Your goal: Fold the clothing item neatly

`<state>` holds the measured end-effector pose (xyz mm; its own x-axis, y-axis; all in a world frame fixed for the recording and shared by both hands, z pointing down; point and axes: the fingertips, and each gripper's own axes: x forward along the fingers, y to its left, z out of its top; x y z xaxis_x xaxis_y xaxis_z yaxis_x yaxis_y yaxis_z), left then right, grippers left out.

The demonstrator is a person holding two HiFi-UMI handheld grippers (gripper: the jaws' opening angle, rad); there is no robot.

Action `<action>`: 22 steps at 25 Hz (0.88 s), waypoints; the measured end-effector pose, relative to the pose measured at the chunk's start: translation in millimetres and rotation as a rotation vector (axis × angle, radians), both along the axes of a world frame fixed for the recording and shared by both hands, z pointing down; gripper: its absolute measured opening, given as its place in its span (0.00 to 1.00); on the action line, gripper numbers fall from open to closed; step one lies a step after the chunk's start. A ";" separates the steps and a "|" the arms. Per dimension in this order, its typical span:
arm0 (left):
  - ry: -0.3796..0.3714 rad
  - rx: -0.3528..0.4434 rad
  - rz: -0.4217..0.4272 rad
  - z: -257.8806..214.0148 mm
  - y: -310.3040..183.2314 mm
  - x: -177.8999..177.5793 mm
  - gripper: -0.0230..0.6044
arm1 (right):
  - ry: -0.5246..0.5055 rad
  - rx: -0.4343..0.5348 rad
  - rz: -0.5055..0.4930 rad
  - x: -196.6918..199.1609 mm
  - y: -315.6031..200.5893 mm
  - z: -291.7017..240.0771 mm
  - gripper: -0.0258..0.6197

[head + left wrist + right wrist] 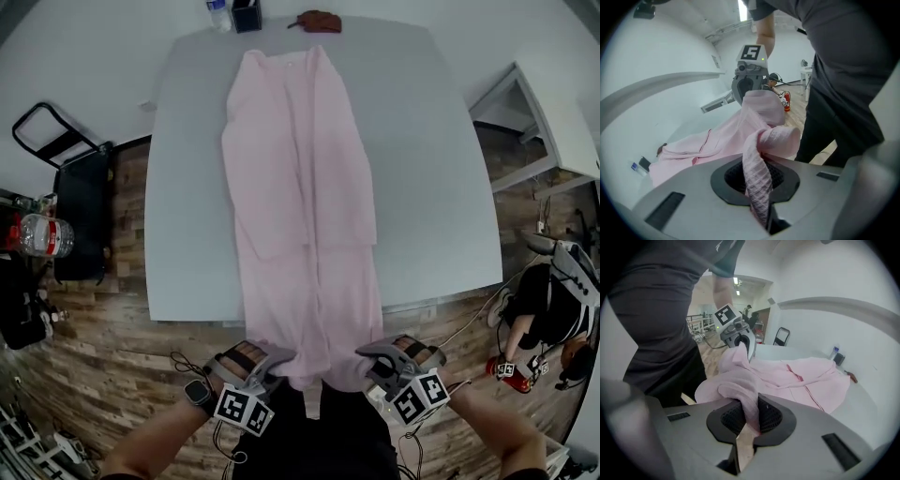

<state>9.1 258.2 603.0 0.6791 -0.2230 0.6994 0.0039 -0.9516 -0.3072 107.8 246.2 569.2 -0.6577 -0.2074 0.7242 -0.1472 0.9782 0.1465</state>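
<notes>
With the left gripper point(274, 367) and the right gripper point(371, 364), pinching between pressed jaws the hem corners of the pink garment point(300, 187), lying lengthwise on the table point(187, 187) and hanging over its near edge, probably for folding it toward the far end.

I see the garment point(300, 178) lying lengthwise down the bench point(187, 187) middle, its near end hanging over the bench's near edge. Left gripper point(272, 364) and right gripper point(371, 362) sit just off that edge, one at each hem corner. Bottle point(218, 14) and box point(247, 14) are at the bench's far edge.
</notes>
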 end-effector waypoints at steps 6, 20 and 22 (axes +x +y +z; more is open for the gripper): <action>-0.041 -0.309 0.023 -13.0 56.2 8.6 0.08 | -0.019 -0.316 -0.068 -2.3 51.2 -14.7 0.10; -0.078 -0.594 -0.218 -42.6 -83.3 2.4 0.08 | -0.123 -0.469 0.132 17.2 -96.5 -51.6 0.10; -0.057 -0.632 -0.277 -42.1 -110.9 -2.8 0.08 | -0.138 -0.507 0.182 18.4 -120.5 -50.2 0.10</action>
<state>6.3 147.3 560.9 0.6142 0.0792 0.7852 -0.2650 -0.9165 0.2997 126.1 125.7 519.0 -0.7395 0.0249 0.6726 -0.3054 0.8782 -0.3682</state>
